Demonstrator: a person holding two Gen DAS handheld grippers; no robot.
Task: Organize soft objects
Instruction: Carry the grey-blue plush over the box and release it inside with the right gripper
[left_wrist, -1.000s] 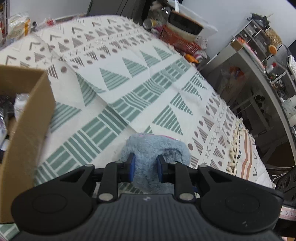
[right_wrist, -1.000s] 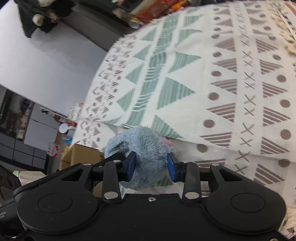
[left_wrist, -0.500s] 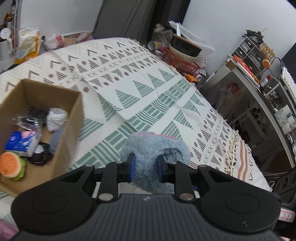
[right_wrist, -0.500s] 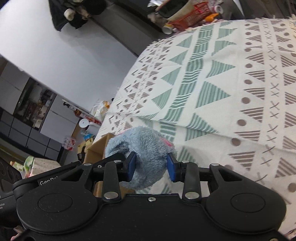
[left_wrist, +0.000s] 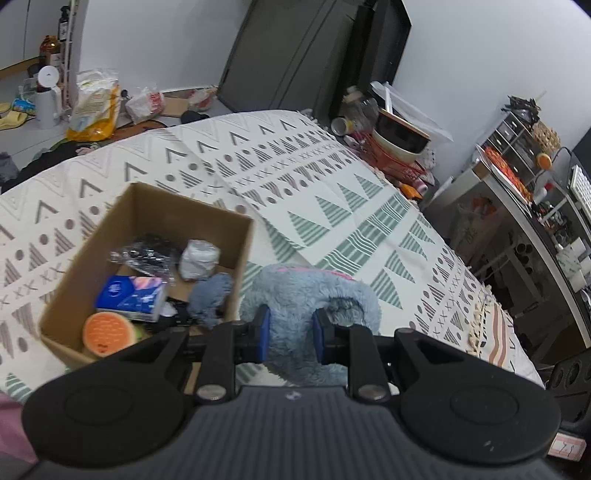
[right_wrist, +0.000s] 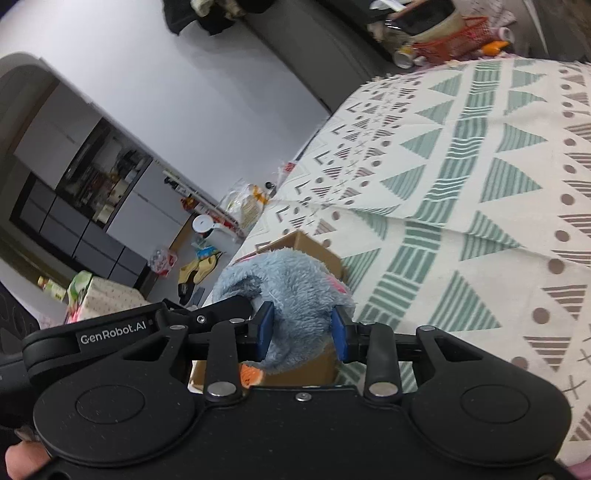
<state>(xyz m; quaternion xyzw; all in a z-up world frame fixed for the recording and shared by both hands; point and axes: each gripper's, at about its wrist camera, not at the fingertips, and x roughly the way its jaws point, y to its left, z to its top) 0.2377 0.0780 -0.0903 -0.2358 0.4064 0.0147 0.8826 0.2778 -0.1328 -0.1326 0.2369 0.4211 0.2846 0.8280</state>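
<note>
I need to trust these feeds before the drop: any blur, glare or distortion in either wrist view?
Left wrist: sharp, evenly lit, no glare; fisheye bends the bed edge; box contents read clearly, the plush crisp between the left gripper. Right wrist: tilted, softer, with blur in the upper background; plush in the right gripper stays sharp but hides most of the box.

One blue plush toy (left_wrist: 306, 291) at 6 o'clock; one cardboard box (left_wrist: 147, 199) at 9 o'clock holding six things — one orange sponge (left_wrist: 107, 328), one blue packet (left_wrist: 129, 293), one grey plush (left_wrist: 212, 295), one white bundle (left_wrist: 197, 258), two black items.
</note>
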